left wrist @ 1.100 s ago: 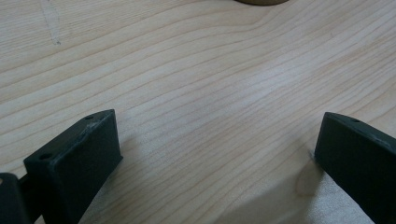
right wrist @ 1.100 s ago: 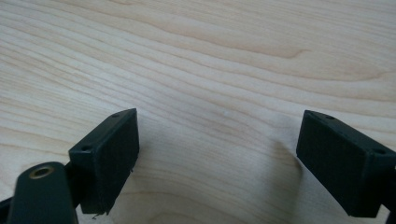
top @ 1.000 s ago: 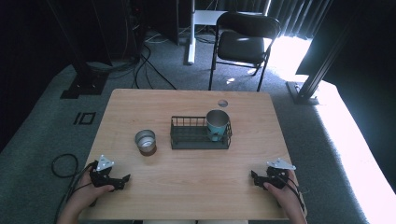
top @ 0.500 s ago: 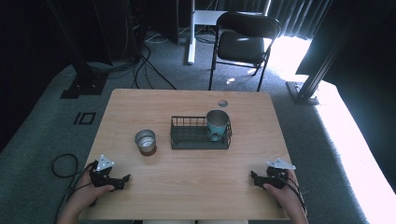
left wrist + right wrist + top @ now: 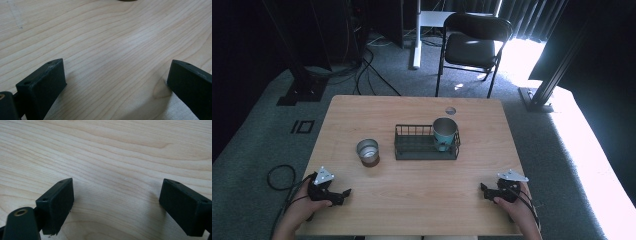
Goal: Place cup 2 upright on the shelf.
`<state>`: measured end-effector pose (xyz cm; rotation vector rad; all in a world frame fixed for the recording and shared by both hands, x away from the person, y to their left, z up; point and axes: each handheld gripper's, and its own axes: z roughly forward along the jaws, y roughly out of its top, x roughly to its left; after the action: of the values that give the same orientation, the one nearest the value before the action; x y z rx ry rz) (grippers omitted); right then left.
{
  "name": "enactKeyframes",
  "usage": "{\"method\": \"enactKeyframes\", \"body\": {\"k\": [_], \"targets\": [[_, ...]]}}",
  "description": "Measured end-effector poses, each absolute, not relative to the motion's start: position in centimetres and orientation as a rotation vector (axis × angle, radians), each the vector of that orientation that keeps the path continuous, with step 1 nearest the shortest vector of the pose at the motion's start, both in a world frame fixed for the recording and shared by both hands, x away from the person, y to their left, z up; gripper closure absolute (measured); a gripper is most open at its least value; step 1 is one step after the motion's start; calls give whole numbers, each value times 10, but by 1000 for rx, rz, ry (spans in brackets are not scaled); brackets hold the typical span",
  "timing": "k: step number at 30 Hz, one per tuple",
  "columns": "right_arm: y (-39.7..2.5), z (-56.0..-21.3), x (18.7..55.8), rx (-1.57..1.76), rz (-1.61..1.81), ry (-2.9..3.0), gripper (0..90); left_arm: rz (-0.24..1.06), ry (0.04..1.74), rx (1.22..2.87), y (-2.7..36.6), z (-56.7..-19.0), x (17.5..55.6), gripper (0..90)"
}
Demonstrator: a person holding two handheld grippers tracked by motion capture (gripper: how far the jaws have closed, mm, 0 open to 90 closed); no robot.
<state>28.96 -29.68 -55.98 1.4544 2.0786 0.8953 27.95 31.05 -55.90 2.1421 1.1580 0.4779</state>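
Observation:
A dark wire basket (image 5: 414, 149) stands at the middle of the wooden table (image 5: 422, 195), with a teal metal cup (image 5: 445, 131) upright in its right end. A second steel cup (image 5: 368, 152) with a brown base stands on the table left of the basket. My left gripper (image 5: 343, 194) rests near the front left corner, open, jaws wide apart over bare wood (image 5: 112, 57). My right gripper (image 5: 484, 190) rests near the front right corner, also open with nothing between its jaws, above bare wood (image 5: 117, 170).
A round cable hole (image 5: 450, 110) sits near the table's far edge. Beyond the table stands a black folding chair (image 5: 472, 47) on grey carpet, with cables (image 5: 372, 60) and dark stands at the back left. A black cable loop (image 5: 279, 177) lies left of the table.

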Motion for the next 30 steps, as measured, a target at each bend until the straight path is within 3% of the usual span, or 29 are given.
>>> {"method": "enactKeyframes", "body": {"k": [30], "targets": [[-296, -560, 289, 1452, 898, 2082, 121, 418, 948, 2045, 283, -541, 297, 24]]}}
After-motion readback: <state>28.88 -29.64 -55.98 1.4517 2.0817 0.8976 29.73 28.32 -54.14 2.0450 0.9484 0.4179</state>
